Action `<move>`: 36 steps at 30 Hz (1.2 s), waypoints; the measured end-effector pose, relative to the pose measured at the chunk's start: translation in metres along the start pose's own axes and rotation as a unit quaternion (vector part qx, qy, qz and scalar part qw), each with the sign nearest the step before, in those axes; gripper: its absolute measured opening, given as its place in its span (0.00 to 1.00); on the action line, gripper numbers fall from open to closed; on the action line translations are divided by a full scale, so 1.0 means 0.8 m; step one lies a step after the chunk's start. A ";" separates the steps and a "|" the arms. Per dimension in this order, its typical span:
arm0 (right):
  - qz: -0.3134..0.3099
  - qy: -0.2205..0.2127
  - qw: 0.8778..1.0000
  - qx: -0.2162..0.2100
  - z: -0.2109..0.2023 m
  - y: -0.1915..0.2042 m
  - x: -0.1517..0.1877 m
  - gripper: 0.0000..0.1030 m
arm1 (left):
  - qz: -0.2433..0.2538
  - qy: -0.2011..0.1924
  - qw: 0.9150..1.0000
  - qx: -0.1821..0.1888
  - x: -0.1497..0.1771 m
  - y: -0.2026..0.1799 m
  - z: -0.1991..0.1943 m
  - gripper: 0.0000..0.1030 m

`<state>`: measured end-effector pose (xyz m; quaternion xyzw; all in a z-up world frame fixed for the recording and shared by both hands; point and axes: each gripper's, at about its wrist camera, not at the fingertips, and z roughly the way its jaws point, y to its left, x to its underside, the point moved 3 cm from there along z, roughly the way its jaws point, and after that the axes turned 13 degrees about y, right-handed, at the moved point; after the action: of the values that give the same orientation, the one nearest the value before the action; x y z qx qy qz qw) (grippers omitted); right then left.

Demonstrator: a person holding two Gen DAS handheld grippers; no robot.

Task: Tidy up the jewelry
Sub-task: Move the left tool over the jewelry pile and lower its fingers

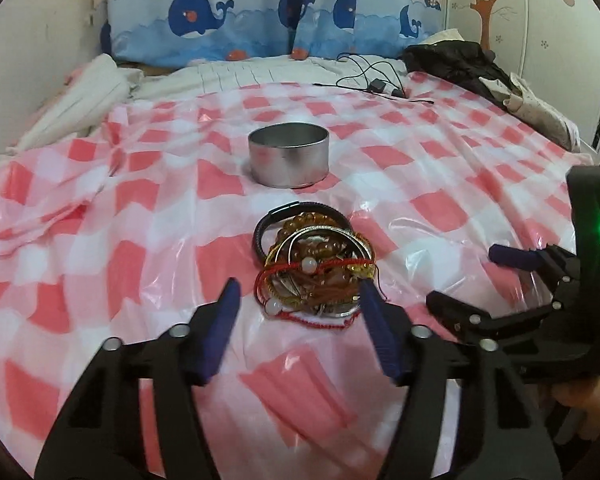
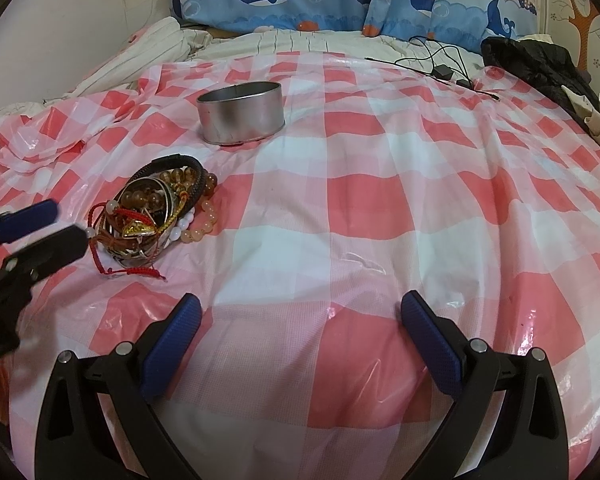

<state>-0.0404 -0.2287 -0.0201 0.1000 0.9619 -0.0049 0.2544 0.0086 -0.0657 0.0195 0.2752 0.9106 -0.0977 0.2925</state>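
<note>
A tangled pile of bracelets and bangles [image 1: 313, 264] lies on the red-and-white checked sheet; it also shows in the right wrist view [image 2: 156, 210]. It holds amber beads, a black cord band, silver bangles and red string. A round metal tin [image 1: 288, 156] stands open just beyond it, also in the right wrist view [image 2: 242, 112]. My left gripper [image 1: 300, 292] is open, its blue fingertips on either side of the pile's near edge. My right gripper [image 2: 300, 308] is open and empty over bare sheet, to the right of the pile.
The checked plastic sheet [image 2: 379, 200] covers a bed. Whale-print pillows [image 1: 228, 12] line the back wall. Black cables and a charger [image 1: 375, 80] and dark clothing [image 1: 459, 60] lie at the far right. Crumpled white bedding [image 1: 80, 96] lies at the far left.
</note>
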 end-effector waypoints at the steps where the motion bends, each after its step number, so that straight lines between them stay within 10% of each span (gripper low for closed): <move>1: 0.000 0.001 1.000 0.000 0.002 -0.001 0.000 0.93 | 0.004 0.002 1.000 0.001 -0.004 0.000 0.003 0.53; 4: 0.000 0.002 1.000 0.001 0.003 0.003 -0.002 0.93 | 0.009 0.004 1.000 0.007 -0.011 0.002 0.008 0.53; 11: -0.001 0.006 1.000 0.002 0.003 0.008 -0.006 0.93 | 0.034 0.052 0.998 0.010 -0.017 0.004 0.032 0.00; 29: -0.001 0.010 1.000 0.002 0.003 0.007 -0.006 0.93 | 0.119 0.073 0.990 0.033 -0.016 -0.006 0.022 0.15; 36: -0.001 0.010 1.000 0.001 0.004 0.007 -0.007 0.93 | 0.087 0.088 0.992 0.037 -0.017 0.007 0.031 0.00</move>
<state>-0.0333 -0.2243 -0.0198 0.0997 0.9645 -0.0054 0.2446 0.0328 -0.0758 0.0073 0.3716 0.9011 -0.0807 0.2081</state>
